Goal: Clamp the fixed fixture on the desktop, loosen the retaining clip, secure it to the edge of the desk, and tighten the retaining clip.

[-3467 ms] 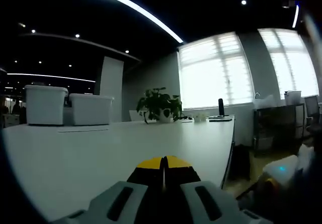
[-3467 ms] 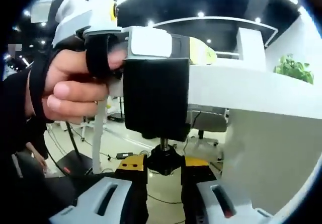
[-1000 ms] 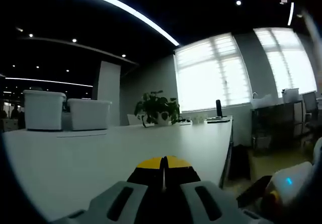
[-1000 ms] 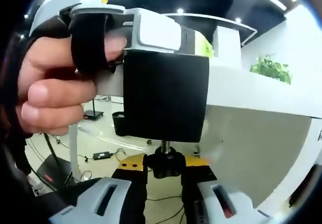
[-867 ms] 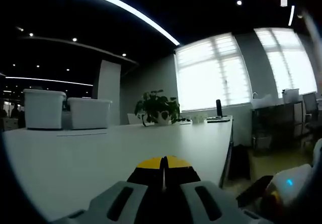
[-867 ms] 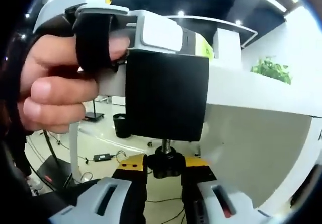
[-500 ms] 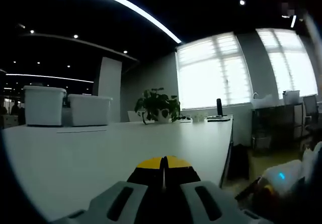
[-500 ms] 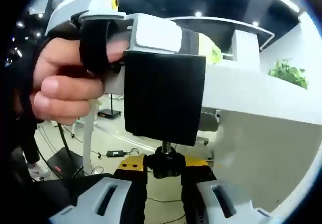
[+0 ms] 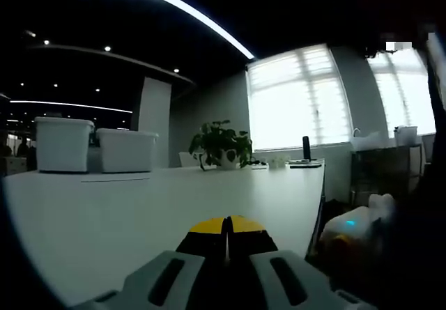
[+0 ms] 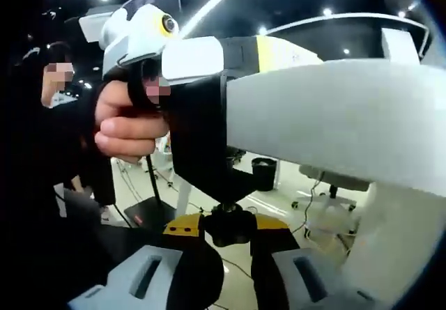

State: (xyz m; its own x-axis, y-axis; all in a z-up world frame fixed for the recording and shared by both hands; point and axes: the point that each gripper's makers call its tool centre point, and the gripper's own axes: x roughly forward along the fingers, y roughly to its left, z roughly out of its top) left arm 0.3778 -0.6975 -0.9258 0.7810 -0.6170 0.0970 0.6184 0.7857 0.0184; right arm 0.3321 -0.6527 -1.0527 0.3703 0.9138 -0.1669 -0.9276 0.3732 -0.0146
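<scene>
**Jaws on the clamp at the desk edge**

The jaws of the right gripper (image 10: 228,228) are closed around the round black knob (image 10: 228,223) at the bottom of the black screw clamp (image 10: 198,146). The knob sits between the yellow jaw tips, near 6 o'clock in the right gripper view. The clamp's black body goes up from the knob to the middle of that view. It sits against the thick edge of the white desk (image 10: 334,115), which fills the 3 o'clock side.

The left gripper (image 9: 226,235) has its yellow-tipped jaws pressed tight together, with no gap at all. Its tips lie low over the desk top at 6 o'clock in the left gripper view.

In the right gripper view, the person's hand (image 10: 125,125) holds the left gripper's white body at 10 o'clock, right above the clamp.

Far across the desk stand two white plastic boxes (image 9: 94,150) at 9 o'clock. A green leafy potted plant (image 9: 221,145) stands near the middle.
</scene>
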